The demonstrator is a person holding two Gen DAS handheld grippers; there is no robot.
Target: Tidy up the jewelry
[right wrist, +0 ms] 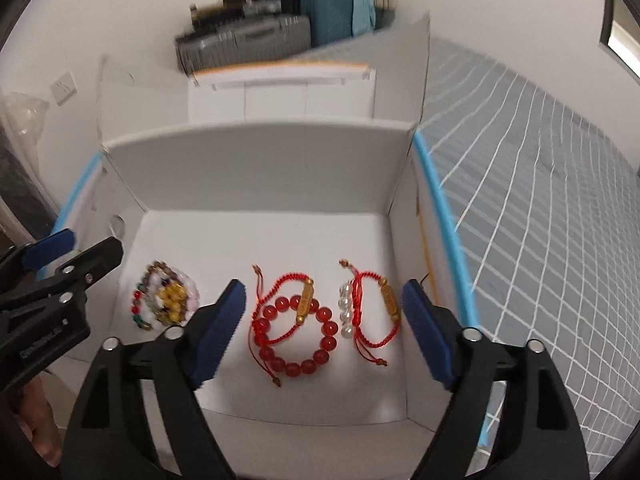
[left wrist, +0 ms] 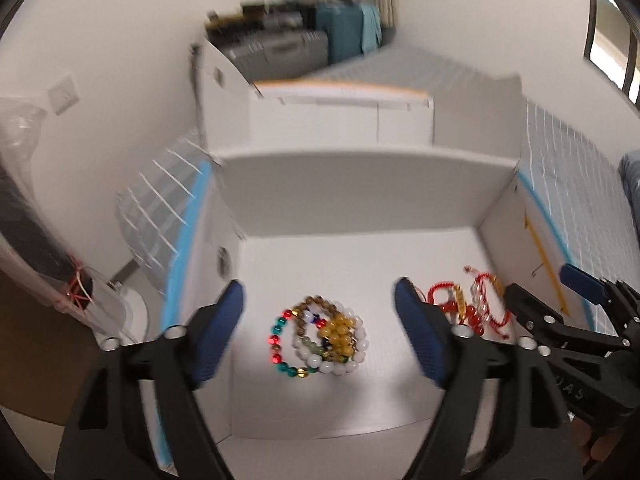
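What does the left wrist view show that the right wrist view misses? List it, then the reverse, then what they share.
Only the left wrist view: the clear plastic bag with a red-tied dark roll at far left. Only the right wrist view: the red cord bracelets with gold tubes laid out plainly, one beside white pearls. Both: the white cardboard box, the heap of mixed beaded bracelets, both hand-held grippers open.

White walls [right wrist: 120, 20]; suitcases [right wrist: 280, 32] stacked; checked bedcover [right wrist: 540, 200].

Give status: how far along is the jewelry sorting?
Looks mostly done: a pile of bead bracelets, a red bead bracelet and a pearl and red cord bracelet lie apart in the white box. In hand: nothing; left claw and right claw are open. Left: unclear.
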